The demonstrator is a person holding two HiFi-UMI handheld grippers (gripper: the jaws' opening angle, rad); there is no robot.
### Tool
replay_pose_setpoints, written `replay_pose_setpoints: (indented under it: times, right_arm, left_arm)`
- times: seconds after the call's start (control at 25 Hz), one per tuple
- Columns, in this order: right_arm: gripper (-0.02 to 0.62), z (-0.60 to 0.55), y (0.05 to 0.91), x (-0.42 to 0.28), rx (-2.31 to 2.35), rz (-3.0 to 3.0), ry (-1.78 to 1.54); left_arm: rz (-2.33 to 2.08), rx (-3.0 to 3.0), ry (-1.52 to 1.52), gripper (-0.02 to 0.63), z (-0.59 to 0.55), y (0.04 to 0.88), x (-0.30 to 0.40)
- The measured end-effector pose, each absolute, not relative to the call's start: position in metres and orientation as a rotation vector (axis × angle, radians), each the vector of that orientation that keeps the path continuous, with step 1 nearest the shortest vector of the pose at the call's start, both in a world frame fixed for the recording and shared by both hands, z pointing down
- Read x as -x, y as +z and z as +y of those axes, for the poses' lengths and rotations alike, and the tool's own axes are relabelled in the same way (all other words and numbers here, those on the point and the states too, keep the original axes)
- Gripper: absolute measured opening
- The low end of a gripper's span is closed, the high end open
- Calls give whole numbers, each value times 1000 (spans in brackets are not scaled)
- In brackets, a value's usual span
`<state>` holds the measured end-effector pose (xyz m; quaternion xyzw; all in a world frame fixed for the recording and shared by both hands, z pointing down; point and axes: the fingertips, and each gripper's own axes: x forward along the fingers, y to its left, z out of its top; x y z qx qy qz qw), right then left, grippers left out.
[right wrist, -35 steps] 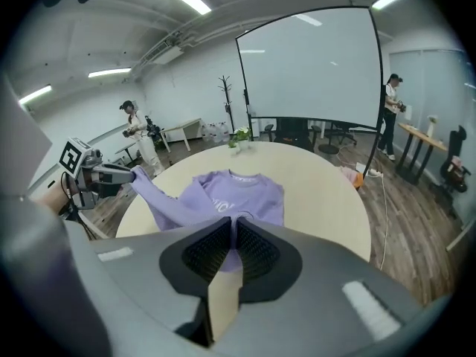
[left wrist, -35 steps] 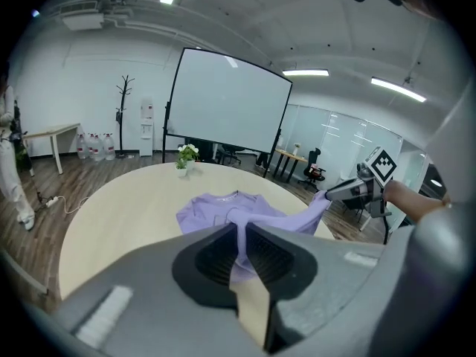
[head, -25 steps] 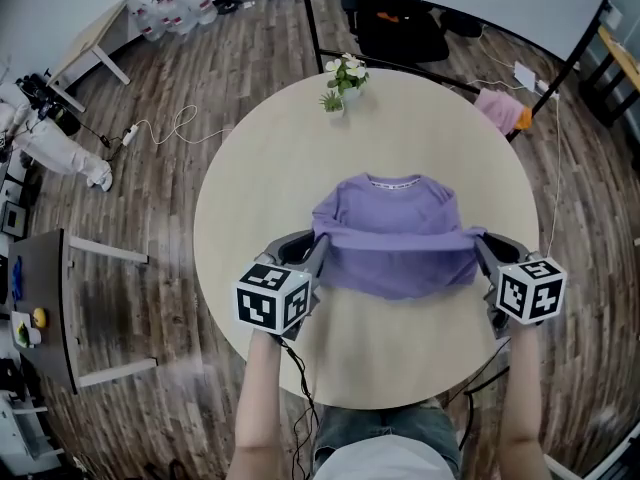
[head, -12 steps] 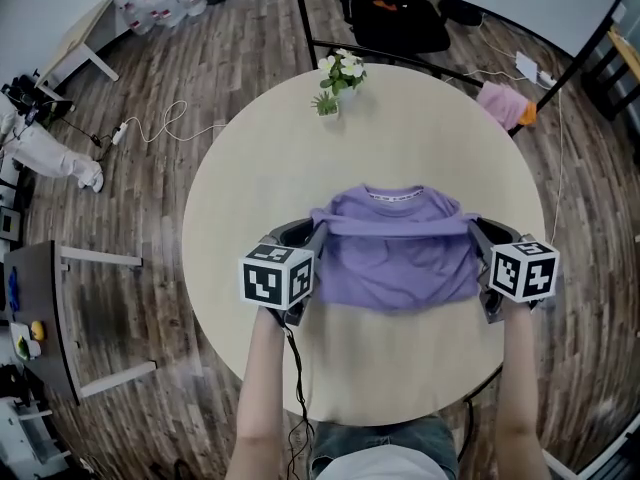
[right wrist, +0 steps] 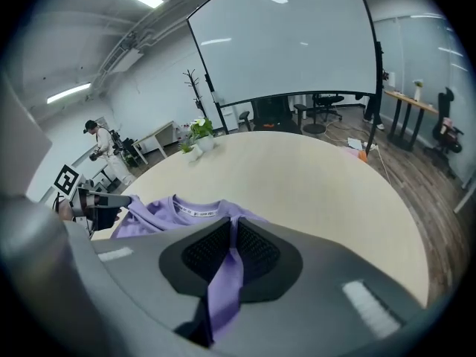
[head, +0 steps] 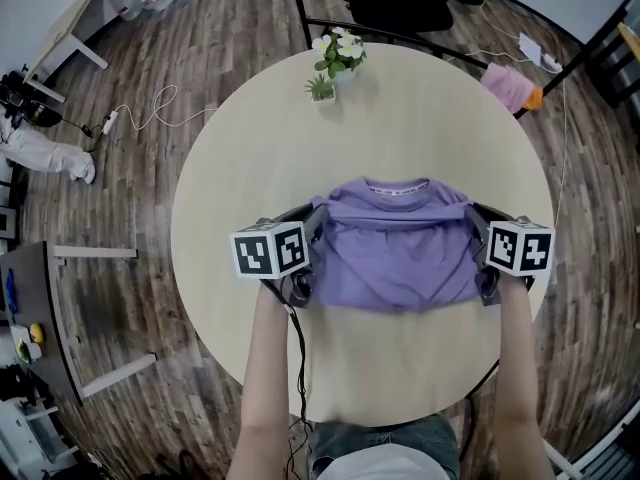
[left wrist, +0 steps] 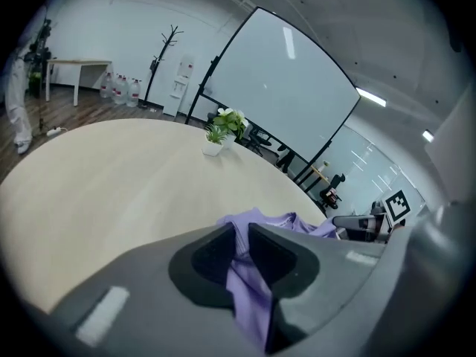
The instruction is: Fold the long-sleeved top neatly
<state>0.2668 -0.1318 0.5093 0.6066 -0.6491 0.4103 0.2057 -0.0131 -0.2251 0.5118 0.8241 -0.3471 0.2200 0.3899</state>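
1. The left tool [left wrist: 239,233] is clamped on one side of the purple long-sleeved top [head: 395,243]. The fabric is pinched tight between its two dark pads.
2. The right tool [right wrist: 232,233] is closed on the opposite side of the top, with a strip of purple cloth squeezed between its jaws.
3. The top lies between the two tools on the round, pale surface [head: 400,118]. A doubled edge stretches from one tool to the other.
4. That edge sits just short of the collar, which lies beyond the tools with its white label band showing.
5. Both tools angle downward, low over the surface, one at each side of the garment.
6. Far beyond the tools, near the opposite rim and well apart from the top, stands a small potted plant [head: 330,63] with white flowers.
7. Beyond the right tool, off the surface, a pink cloth [head: 508,86] lies on the wooden floor [head: 150,168].
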Motion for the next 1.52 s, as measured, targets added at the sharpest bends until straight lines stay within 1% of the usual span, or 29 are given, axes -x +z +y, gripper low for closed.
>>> replay_pose_setpoints:
  times: [0.16,0.28,0.36,0.44,0.52,0.64,0.84,0.96,1.16,1.28,1.32,1.4,1.44,1.48,1.52]
  right_arm:
    - [65,-141,525,-272,-1686,-1780,1171]
    - [87,-150,533,-281,-1719,-1753,1176]
    - [101,-155,535,-284,-1729,-1754,1186]
    - [136,-158,534,-287,-1740,-1764,1161]
    - [191,-159,531,-291,-1759,-1769,1123]
    - [207,-158,527,-297,-1780,-1784,1086]
    - [207,-149,512,-298,-1705,-1898,1004]
    - [219,-146,521,-293,-1563,-1929,938]
    - [228,-155,537,-272,-1363,-1949,800]
    - [217,-159,550,-261,-1286,-1931,775]
    - [197,-160,554,-261,-1275,-1916,770]
    - [130,-160,558,-263,-1280,-1900,763]
    - [80,-160,557,-264,-1294,-1904,771]
    - [55,-160,555,-265,-1309,-1915,785]
    - [44,-159,553,-266,-1324,-1929,802]
  left_arm:
    - [-878,-2066,574,70,-236,521,9]
    - [-914,-2054,577,107,-246,523,9]
    - [-913,-2047,545,120,-252,524,8]
    - [-908,-2057,540,135,-255,523,8]
    - [-927,-2081,574,153,-258,521,11]
    - [-953,-2104,586,172,-263,519,18]
    - [-895,-2197,569,175,-260,503,21]
    - [-836,-2297,680,193,-259,502,19]
    - [-689,-2448,997,215,-250,519,6]
    - [-612,-2511,1086,217,-242,526,-9]
    - [-590,-2524,1115,217,-240,528,-14]
    - [-567,-2547,1179,205,-237,534,-21]
    - [-576,-2562,1207,170,-238,537,-22]
    - [-593,-2578,1226,96,-241,539,-22]
    - [-604,-2589,1233,31,-243,539,-21]
